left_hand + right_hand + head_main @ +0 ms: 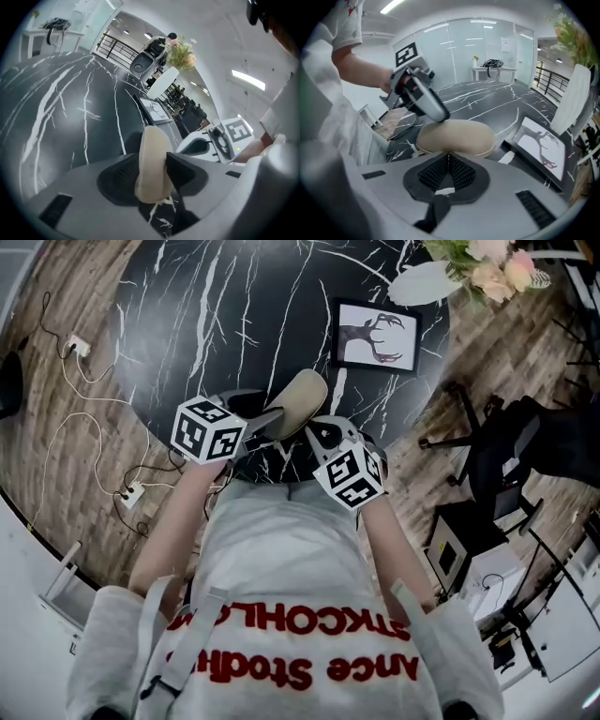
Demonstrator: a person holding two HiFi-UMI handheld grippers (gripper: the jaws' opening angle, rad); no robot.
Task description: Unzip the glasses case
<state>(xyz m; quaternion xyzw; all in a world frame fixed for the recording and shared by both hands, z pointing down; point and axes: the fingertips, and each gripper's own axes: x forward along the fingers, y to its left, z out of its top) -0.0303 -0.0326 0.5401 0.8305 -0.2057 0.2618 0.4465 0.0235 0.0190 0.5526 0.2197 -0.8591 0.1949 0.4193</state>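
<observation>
Left gripper (153, 172): you clamped the glasses case (298, 399) over the table (234, 315) edge | right gripper (448, 161): jaws pinched together at its seam (pull unseen) | zip apparently closed; all the unzipping remained.

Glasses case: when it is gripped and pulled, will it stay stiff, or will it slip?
Probably stiff: the glasses case keeps its rounded shape while clamped by the left gripper. Its smooth, curved shell may slip.
</observation>
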